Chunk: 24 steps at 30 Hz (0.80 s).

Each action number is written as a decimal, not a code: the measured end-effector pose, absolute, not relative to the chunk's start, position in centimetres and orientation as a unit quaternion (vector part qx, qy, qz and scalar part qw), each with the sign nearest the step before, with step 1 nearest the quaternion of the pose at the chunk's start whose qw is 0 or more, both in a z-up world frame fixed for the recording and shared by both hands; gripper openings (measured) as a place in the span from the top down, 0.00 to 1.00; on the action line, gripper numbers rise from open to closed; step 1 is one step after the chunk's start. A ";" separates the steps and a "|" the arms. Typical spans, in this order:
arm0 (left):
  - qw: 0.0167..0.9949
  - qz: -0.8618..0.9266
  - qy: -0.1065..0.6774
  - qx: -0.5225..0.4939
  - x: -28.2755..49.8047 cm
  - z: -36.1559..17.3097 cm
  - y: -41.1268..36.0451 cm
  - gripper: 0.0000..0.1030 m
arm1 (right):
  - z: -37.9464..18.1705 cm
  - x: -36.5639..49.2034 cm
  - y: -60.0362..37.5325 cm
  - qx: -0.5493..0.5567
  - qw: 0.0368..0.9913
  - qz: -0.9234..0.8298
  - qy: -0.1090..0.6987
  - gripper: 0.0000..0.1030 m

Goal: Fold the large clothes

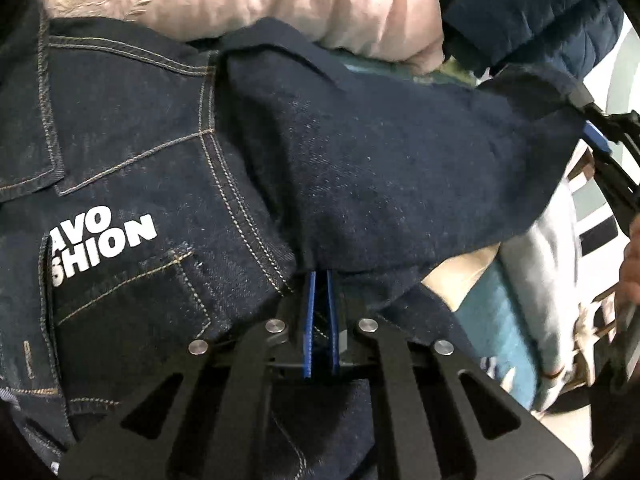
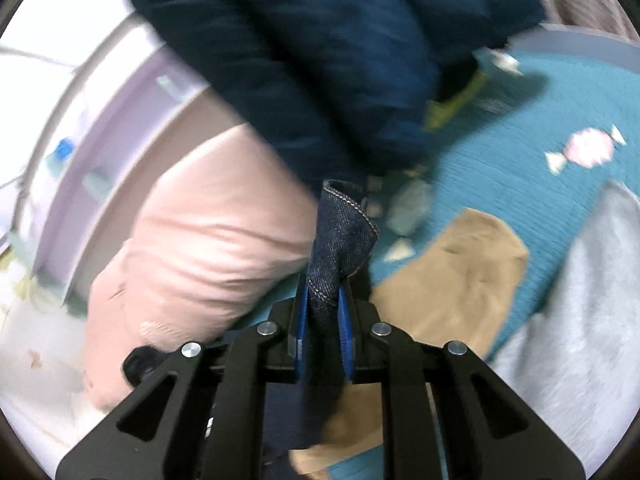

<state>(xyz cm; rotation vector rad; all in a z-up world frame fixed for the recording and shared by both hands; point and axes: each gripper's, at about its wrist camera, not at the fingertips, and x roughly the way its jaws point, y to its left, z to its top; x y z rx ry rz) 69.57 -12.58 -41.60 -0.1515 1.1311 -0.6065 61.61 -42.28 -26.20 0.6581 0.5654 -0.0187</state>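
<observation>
While jeans span between, both tongs pinch denim.

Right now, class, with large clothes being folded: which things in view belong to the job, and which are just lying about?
In the job:
jeans
left gripper
right gripper

Lying about:
pink quilted garment
navy padded jacket
tan cloth
teal bedspread

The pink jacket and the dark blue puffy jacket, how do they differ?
The pink jacket is pale and smooth with broad soft folds; the dark blue jacket is deep navy and quilted into puffy panels. In the right wrist view the pink one lies lower left and the blue one sits above it. Both are bulky and lie loose, neither gripped.
</observation>
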 end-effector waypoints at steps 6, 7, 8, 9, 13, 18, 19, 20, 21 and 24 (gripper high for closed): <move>0.825 -0.288 0.469 -0.127 66.9 -36.9 -6.0 0.94 | -21.5 61.5 -33.1 0.258 0.928 0.081 0.257 0.87; 0.834 -0.274 0.461 -0.131 66.4 -36.2 -3.8 0.94 | -21.1 61.6 -31.6 0.252 0.929 0.095 0.256 0.87; 0.844 -0.251 0.457 -0.126 66.0 -35.8 -1.9 0.94 | -20.8 61.6 -29.9 0.245 0.928 0.111 0.256 0.87; 0.850 -0.233 0.457 -0.122 65.5 -35.4 -0.3 0.94 | -20.5 61.7 -28.2 0.239 0.927 0.127 0.259 0.87; 0.870 -0.152 0.452 -0.124 64.0 -35.1 8.3 0.94 | -21.1 62.4 -19.8 0.225 0.916 0.181 0.279 0.87; 0.875 -0.076 0.454 -0.146 62.2 -35.6 15.3 0.94 | -24.5 63.4 -9.2 0.191 0.893 0.237 0.333 0.87; 0.877 -0.068 0.453 -0.146 61.9 -35.6 16.1 0.94 | -25.3 63.4 -7.5 0.180 0.889 0.245 0.342 0.87; 0.877 -0.060 0.452 -0.147 61.6 -35.4 17.0 0.94 | -26.6 63.6 -5.3 0.170 0.883 0.253 0.358 0.87; 0.877 -0.052 0.454 -0.150 61.2 -35.6 17.6 0.94 | -28.1 63.7 -3.3 0.167 0.872 0.260 0.380 0.87; 0.872 -0.041 0.461 -0.161 60.6 -36.3 19.4 0.93 | -32.1 64.2 0.4 0.143 0.852 0.260 0.431 0.84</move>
